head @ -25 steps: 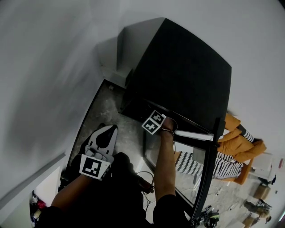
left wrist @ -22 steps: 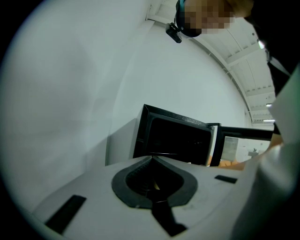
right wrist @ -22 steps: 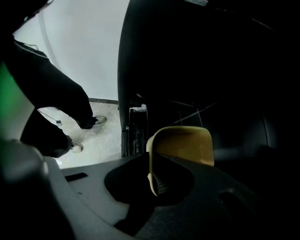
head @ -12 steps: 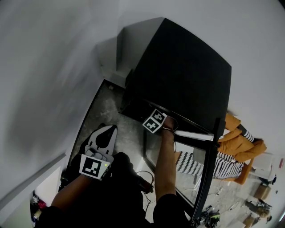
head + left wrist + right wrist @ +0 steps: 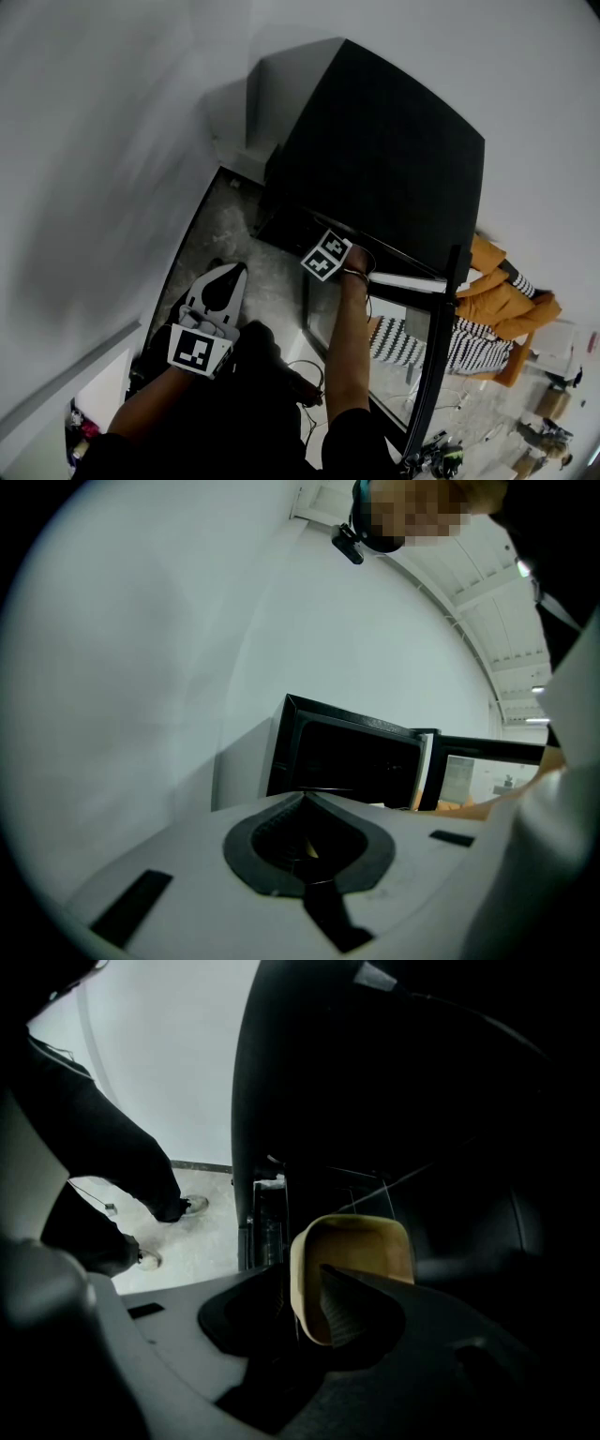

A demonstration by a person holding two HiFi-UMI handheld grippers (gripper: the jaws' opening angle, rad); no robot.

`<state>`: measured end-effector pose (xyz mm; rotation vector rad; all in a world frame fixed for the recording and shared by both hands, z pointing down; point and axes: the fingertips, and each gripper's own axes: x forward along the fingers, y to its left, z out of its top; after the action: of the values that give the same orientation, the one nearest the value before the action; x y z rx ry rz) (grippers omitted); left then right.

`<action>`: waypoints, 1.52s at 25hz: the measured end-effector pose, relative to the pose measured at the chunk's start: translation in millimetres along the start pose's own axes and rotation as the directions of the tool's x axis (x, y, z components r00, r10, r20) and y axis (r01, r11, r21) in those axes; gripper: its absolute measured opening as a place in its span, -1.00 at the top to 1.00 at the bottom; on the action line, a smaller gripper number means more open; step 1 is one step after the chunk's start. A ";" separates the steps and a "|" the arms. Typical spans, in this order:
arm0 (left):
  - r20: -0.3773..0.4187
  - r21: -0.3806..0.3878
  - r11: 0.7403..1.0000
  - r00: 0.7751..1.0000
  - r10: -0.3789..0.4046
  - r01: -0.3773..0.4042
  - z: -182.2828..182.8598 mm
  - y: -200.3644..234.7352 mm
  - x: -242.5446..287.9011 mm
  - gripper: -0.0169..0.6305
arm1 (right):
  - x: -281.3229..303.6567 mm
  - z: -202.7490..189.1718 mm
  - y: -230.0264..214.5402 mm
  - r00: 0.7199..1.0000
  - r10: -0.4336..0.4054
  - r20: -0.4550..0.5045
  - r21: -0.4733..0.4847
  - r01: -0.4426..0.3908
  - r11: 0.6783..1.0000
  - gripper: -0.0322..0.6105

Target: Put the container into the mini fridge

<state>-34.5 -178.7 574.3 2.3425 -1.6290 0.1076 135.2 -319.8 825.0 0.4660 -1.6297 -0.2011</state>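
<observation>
Inside the fridge (image 5: 394,159), we have just been opening the right gripper (image 5: 305,1288) to release the container (image 5: 361,1246), its wall between the spread jaws. Our left gripper (image 5: 302,799) hangs outside the fridge, closed and empty.

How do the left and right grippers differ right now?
The left gripper has its jaws together; on the right gripper they have just been opening, the wall of the tan container between them. The left gripper is outside the mini fridge; the right gripper reaches inside. Both are hand-held.
</observation>
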 end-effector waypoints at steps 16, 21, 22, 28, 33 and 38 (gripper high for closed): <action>0.001 -0.024 1.000 1.000 -0.014 0.014 30.1 -24.8 -22.4 0.94 | -63.2 -1.7 14.1 0.996 -0.059 0.068 0.094 0.052 0.994 0.67; 0.011 -0.017 1.000 1.000 -0.022 0.022 43.9 -44.6 -32.6 0.94 | -94.1 -4.7 22.0 0.989 -0.104 0.109 0.145 0.088 0.986 0.86; 0.017 -0.011 1.000 1.000 -0.025 0.025 47.5 -48.6 -34.9 0.94 | -99.6 -5.8 24.1 0.988 -0.109 0.112 0.151 0.092 0.984 0.87; 0.039 0.003 1.000 0.999 -0.018 0.018 64.0 -72.6 -56.7 0.94 | -135.8 -13.5 49.0 0.985 -0.101 0.139 0.205 0.071 0.976 0.89; 0.057 0.018 1.000 0.998 0.019 -0.020 76.1 -86.8 -80.2 0.94 | -161.7 -21.1 70.5 0.981 -0.141 0.132 0.218 0.110 0.970 0.89; 0.063 0.039 0.999 0.998 0.018 -0.021 75.2 -95.7 -95.5 0.94 | -191.4 -24.5 83.6 0.974 -0.180 0.139 0.334 0.125 0.934 0.89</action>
<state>12.4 -81.9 463.1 2.3823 -1.6943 0.0726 154.0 -162.0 687.1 0.8488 -1.8006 -0.0891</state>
